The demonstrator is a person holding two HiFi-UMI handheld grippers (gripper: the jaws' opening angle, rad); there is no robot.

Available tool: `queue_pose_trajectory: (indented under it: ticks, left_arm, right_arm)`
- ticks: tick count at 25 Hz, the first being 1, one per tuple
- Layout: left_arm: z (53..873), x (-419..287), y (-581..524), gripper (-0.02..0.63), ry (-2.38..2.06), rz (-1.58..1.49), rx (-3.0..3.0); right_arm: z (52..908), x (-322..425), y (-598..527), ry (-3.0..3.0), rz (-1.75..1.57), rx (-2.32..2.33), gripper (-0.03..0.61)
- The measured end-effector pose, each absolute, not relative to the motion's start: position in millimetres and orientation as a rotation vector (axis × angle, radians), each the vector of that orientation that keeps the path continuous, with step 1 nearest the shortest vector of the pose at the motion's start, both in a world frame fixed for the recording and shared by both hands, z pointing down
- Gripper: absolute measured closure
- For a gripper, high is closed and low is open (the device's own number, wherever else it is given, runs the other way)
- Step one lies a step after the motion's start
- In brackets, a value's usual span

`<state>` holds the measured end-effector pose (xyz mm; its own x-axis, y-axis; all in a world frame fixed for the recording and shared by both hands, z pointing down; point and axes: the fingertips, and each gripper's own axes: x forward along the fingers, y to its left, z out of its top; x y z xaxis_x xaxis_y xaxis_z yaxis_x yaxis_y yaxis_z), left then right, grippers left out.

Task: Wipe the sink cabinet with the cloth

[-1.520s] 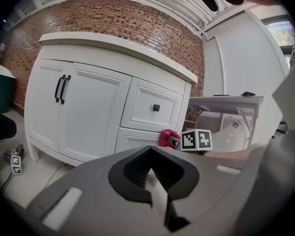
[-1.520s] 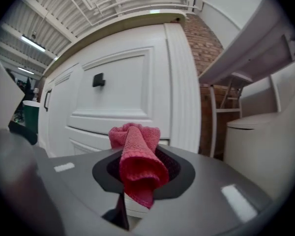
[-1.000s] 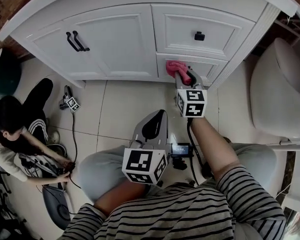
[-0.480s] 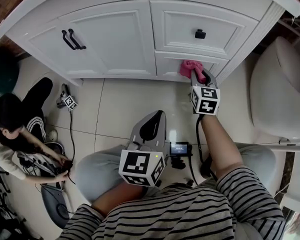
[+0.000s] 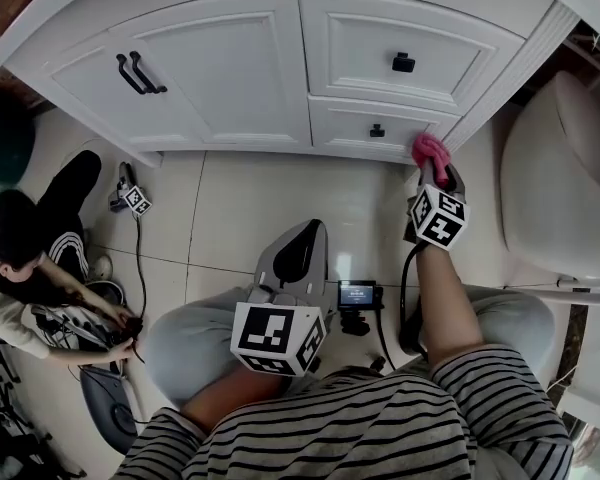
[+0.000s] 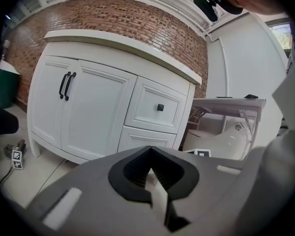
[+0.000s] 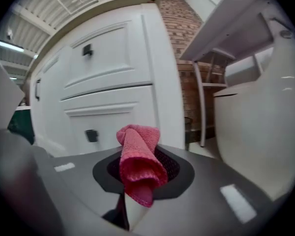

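Cloth [image 5: 430,151], pink and bunched, is clamped in the closed jaws of the right gripper [image 5: 432,168]. Its folded end sticks out past the fingertips. It sits low on the front of the white sink cabinet [image 5: 230,68], at the right end of the lower drawer [image 5: 360,128], against the corner post. That drawer's small black knob [image 5: 377,130] is just left of the cloth. Above is the upper drawer, and further left are doors with two black handles [image 5: 135,73]. The left gripper [image 5: 310,230] rests nearer, over the person's knee, with its jaws together and nothing between them. A white toilet [image 5: 555,168] stands at the right. At the far left another person [image 5: 20,258] sits on the tiled floor.
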<state>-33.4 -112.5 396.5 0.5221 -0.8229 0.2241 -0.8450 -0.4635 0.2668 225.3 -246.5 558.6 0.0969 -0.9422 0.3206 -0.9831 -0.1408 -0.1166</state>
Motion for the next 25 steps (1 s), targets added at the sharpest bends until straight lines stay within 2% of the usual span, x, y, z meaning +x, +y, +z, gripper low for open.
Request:
queue_pose_trajectory:
  ticks: [5,9,12,16,20,25]
  left_arm:
    - [400,-37,-113,0.614,-1.379,0.088,2.401]
    - [401,-41,-113,0.614,-1.384,0.079,2.399]
    - [399,-47,-118,0.614,-1.403,0.078,2.382]
    - [399,-42,-118,0.614,-1.383,0.081,2.392]
    - [397,-35,-116,0.614,-1.38,0.077,2.425]
    - [394,-32,-116,0.614,-1.404,0.099,2.457]
  right_arm:
    - [576,45,-280,-2.392,0.37,1.704,0.488]
    - [598,6,-309,-2.366,0.351,1.603,0.488]
    - [607,34,-314,-2.309,0.322,1.628,0.485]
    - [625,144,-296,-2.104,0.456,1.885,0.486]
    - [631,235,-274,-1.901,0.454,1.998,0.478]
    - [595,283,-247,-1.761,0.544,2.165,0.488]
